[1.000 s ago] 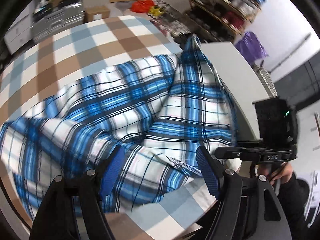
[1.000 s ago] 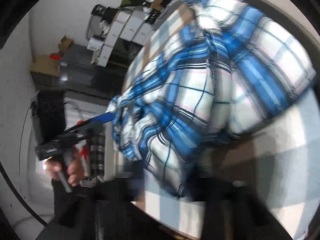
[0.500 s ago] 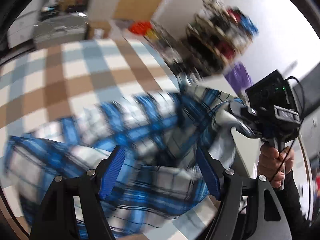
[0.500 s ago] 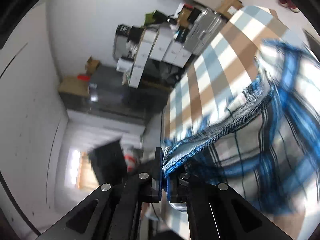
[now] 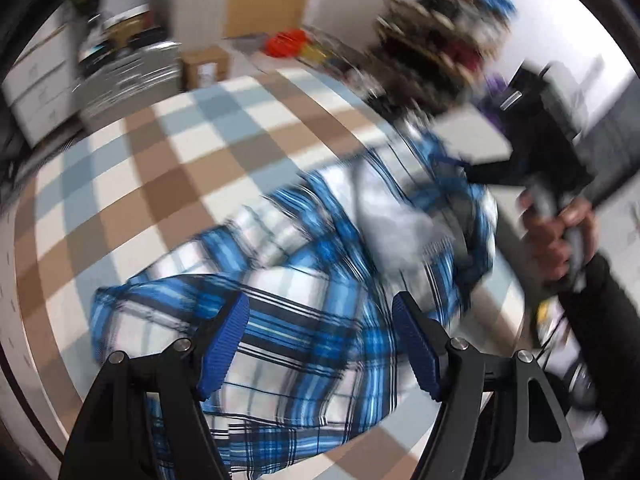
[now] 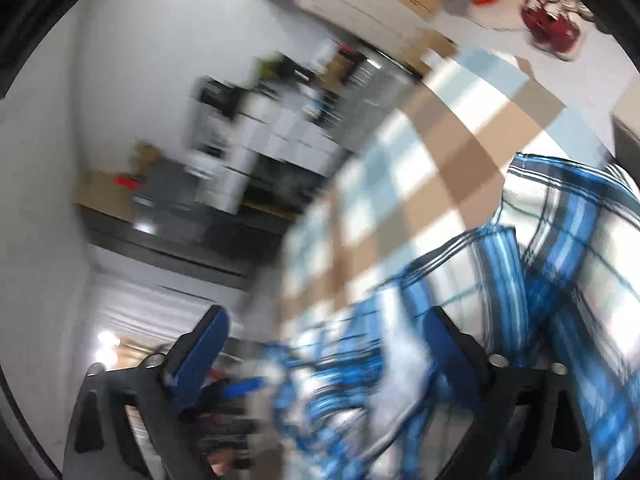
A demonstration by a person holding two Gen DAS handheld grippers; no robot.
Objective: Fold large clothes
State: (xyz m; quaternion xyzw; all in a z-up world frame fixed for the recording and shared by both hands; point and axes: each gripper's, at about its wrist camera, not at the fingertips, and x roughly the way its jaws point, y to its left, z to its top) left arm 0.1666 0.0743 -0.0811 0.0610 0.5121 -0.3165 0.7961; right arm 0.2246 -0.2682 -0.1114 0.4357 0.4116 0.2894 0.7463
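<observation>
Item: blue-and-white plaid garment. Bunched and rumpled, it lies on the checked tablecloth and fills the centre and lower part of the left wrist view. In the right wrist view it occupies the right and lower right of the frame. Both views are blurred, so seams and edges cannot be made out.

Item: checked tablecloth, in brown, pale blue and white squares. Bare cloth shows in the upper left and centre left of the left wrist view, and in the centre right of the right wrist view.

Item: left gripper. Bottom centre of its own view, blue ribbed pads set wide apart, plaid cloth showing behind the gap between them. Whether the pads touch the cloth cannot be told.

Item: right gripper. Bottom of its own view, fingers spread wide, nothing pinched between them; blurred plaid fabric lies beyond the gap. In the left wrist view it appears at the right edge as a dark blurred body, gripped by a hand, its tip at the upper right edge of the garment.

Item: background. Blurred shelving with coloured goods at upper right of the left wrist view; stacked white boxes at centre left of the right wrist view.
</observation>
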